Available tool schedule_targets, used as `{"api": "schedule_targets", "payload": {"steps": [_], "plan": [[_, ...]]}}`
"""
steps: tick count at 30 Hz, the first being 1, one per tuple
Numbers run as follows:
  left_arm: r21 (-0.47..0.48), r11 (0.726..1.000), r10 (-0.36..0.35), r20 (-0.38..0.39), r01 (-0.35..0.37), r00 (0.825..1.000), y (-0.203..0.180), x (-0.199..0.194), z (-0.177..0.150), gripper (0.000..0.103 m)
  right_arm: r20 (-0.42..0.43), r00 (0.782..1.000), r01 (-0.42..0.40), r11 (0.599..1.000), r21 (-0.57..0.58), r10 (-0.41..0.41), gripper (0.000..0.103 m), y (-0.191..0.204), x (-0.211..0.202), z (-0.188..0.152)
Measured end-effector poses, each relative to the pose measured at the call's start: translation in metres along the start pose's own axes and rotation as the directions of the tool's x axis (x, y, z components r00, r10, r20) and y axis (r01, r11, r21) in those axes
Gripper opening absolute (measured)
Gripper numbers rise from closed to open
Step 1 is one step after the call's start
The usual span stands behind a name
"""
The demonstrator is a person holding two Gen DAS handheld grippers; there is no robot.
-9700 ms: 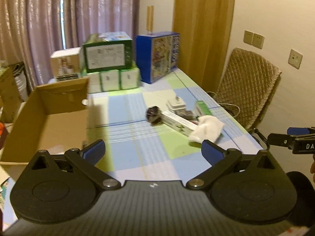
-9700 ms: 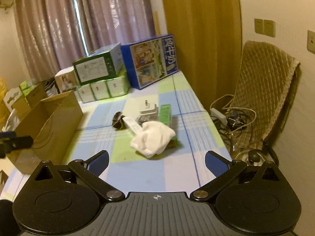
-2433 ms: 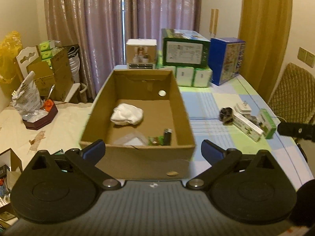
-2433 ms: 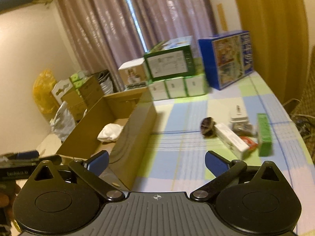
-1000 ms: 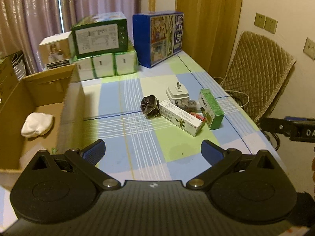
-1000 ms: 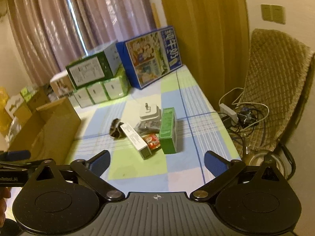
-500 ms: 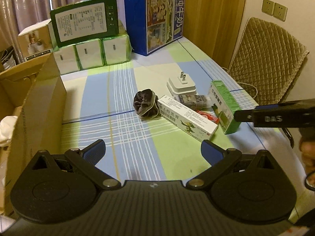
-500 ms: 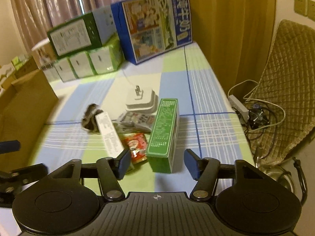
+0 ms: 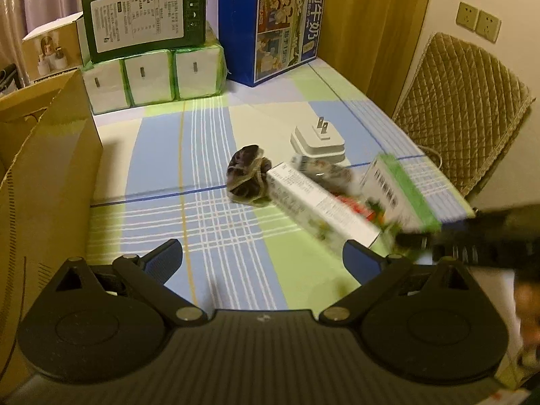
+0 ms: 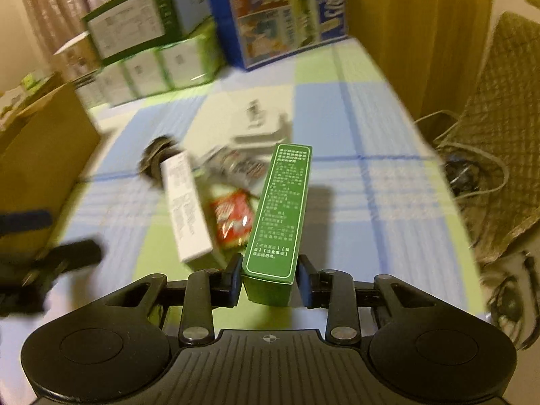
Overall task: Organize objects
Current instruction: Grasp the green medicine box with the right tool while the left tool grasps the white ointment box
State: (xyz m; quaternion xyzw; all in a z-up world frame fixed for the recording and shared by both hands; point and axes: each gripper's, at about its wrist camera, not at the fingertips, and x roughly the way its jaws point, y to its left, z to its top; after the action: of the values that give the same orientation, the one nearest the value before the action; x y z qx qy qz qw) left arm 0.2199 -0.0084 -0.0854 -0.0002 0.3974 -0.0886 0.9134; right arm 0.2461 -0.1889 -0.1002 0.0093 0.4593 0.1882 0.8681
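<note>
Left wrist view: left gripper (image 9: 262,260) spread wide, empty, above checked counter (image 9: 216,222); brown cardboard box (image 9: 44,182) at left. Right wrist view: right gripper (image 10: 270,280) clamped on long green carton (image 10: 278,216); carton probably lifted, background blurred.

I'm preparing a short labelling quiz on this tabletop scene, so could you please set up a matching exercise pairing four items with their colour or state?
Things:
1. green box
2. charger plug
3. left gripper
4. scrunchie

States:
A. open, holding nothing
B. dark, bunched on the cloth
C. clamped between the right gripper fingers
D. white, prongs pointing up

Pairs: 1-C, 2-D, 3-A, 4-B
</note>
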Motion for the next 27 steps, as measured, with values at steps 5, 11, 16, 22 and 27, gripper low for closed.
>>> {"api": "schedule_targets", "payload": {"steps": [5, 11, 16, 22, 27], "plan": [[0.002, 0.999, -0.037, 0.004, 0.037, 0.999, -0.006, 0.008, 0.008, 0.098, 0.027, 0.999, 0.035, 0.999, -0.002, -0.035, 0.027, 0.004, -0.008, -0.010], [0.047, 0.997, -0.066, -0.022, 0.067, 0.998, -0.025, 0.037, 0.016, 0.083, 0.055, 0.992, 0.115, 0.993, -0.005, -0.115, 0.027, 0.001, -0.007, -0.010], [0.079, 0.996, -0.035, -0.071, 0.040, 0.997, -0.030, 0.062, 0.018, 0.052, 0.056, 0.991, 0.124, 0.992, -0.027, -0.122, 0.027, 0.002, -0.004, -0.011], [0.112, 0.994, 0.006, -0.099, 0.006, 0.995, -0.026, 0.048, 0.000, 0.022, 0.064, 0.992, 0.109, 0.994, -0.030, -0.107, 0.038, 0.000, 0.001, -0.009], [0.136, 0.991, 0.030, -0.102, -0.016, 0.994, -0.026, 0.016, -0.029, 0.022, 0.094, 0.989, 0.117, 0.991, -0.068, -0.111, 0.050, 0.009, 0.006, -0.002]]}}
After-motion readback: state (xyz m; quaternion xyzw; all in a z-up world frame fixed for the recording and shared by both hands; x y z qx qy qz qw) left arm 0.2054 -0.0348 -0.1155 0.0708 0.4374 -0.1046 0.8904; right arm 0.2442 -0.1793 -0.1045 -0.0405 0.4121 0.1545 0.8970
